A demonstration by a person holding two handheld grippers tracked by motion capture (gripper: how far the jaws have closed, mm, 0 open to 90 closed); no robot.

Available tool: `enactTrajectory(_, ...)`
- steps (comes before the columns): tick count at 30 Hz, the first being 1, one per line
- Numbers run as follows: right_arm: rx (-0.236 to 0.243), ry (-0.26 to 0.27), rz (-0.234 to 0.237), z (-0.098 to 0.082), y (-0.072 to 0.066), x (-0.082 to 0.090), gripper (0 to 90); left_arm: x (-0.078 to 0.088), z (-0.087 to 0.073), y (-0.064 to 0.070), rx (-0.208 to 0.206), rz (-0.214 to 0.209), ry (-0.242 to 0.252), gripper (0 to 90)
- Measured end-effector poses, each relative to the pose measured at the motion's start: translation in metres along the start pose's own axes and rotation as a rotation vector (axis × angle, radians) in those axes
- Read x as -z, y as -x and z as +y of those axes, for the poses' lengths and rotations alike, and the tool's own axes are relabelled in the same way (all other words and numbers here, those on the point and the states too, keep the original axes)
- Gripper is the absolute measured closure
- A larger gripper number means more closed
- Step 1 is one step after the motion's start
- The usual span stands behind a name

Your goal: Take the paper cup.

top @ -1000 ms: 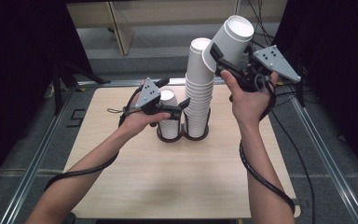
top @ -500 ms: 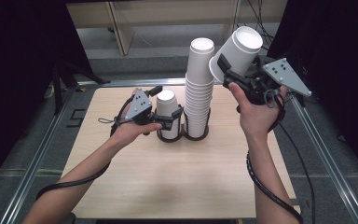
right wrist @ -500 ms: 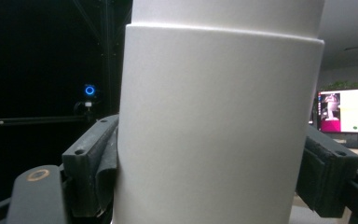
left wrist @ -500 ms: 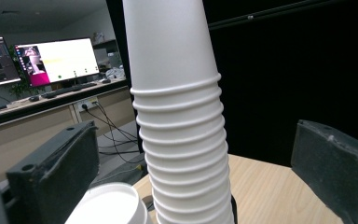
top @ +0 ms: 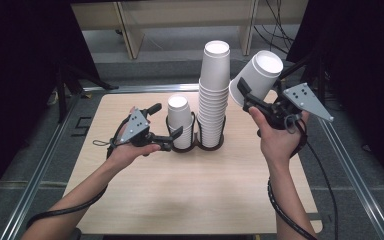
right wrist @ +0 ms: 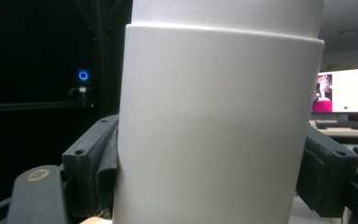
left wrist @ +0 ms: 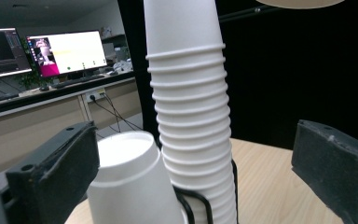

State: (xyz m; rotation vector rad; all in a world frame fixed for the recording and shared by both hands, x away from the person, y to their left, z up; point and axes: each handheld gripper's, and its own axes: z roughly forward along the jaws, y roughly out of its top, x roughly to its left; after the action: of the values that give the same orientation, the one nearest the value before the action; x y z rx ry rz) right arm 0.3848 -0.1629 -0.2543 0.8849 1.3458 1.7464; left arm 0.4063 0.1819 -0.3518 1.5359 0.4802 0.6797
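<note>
A tall stack of upside-down white paper cups [top: 214, 95] stands in the right ring of a black wire holder [top: 197, 146] on the wooden table [top: 180, 200]. A short upside-down cup [top: 179, 119] fills the left ring. My left gripper [top: 168, 121] is open, its jaws on either side of the short cup [left wrist: 130, 186] and the stack [left wrist: 191, 116], touching neither. My right gripper [top: 250, 98] is shut on a single white cup [top: 258, 76], held tilted in the air to the right of the stack's top. That cup [right wrist: 214, 130] sits between both pads of my right gripper [right wrist: 214, 163].
Metal rails [top: 35, 185] frame the table on both sides. A wooden shelf unit [top: 130, 25] stands beyond the far edge. The left gripper view takes in desks with lit monitors [left wrist: 67, 51] behind the cups. Dark curtains hang at both sides.
My right gripper has carried its cup downward and slightly right, away from the stack's top. My left gripper has drawn back a little toward the left and the person.
</note>
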Motion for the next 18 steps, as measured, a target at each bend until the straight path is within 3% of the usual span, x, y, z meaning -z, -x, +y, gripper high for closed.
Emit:
enactTrajectory(13,-0.048,-0.056,-0.005,-0.042,-0.004,0.017,19.4,0.029,-0.026,0.008,0.003,0.024,0.001,0.4)
enactTrajectory(18,-0.082,-0.118,-0.017,-0.077,-0.007,0.027,19.4,0.032,-0.046,0.012,0.011,0.012,-0.030,0.0)
